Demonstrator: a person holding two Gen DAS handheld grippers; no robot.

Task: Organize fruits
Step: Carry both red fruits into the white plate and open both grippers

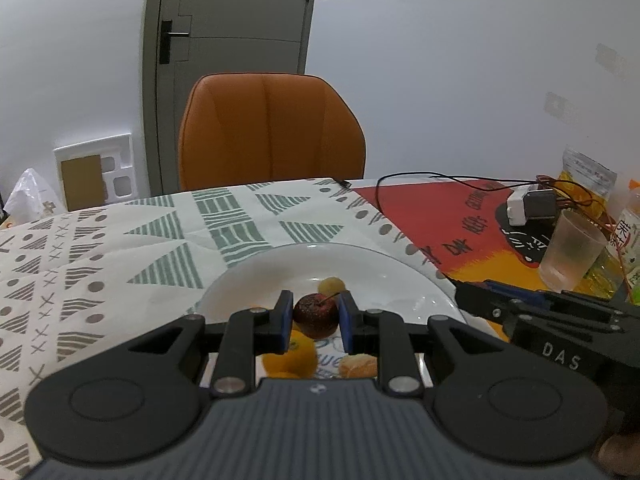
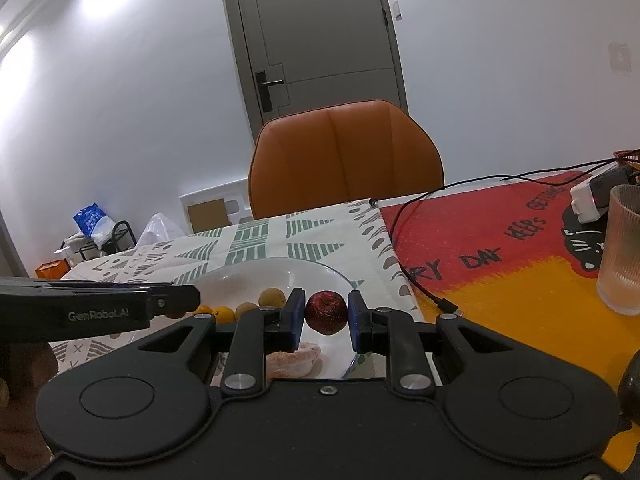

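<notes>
Right wrist: red fruit [image 2: 327,312] between claw [image 2: 326,318] pads.

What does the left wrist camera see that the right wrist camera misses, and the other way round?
Only the left wrist view shows a yellow snack bag behind the cup. Only the right wrist view shows a blue bag on the floor and the cable's plug. Both show the orange chair, the grey door, the white plate, the cup, and a dark red fruit between that camera's own fingers.
</notes>
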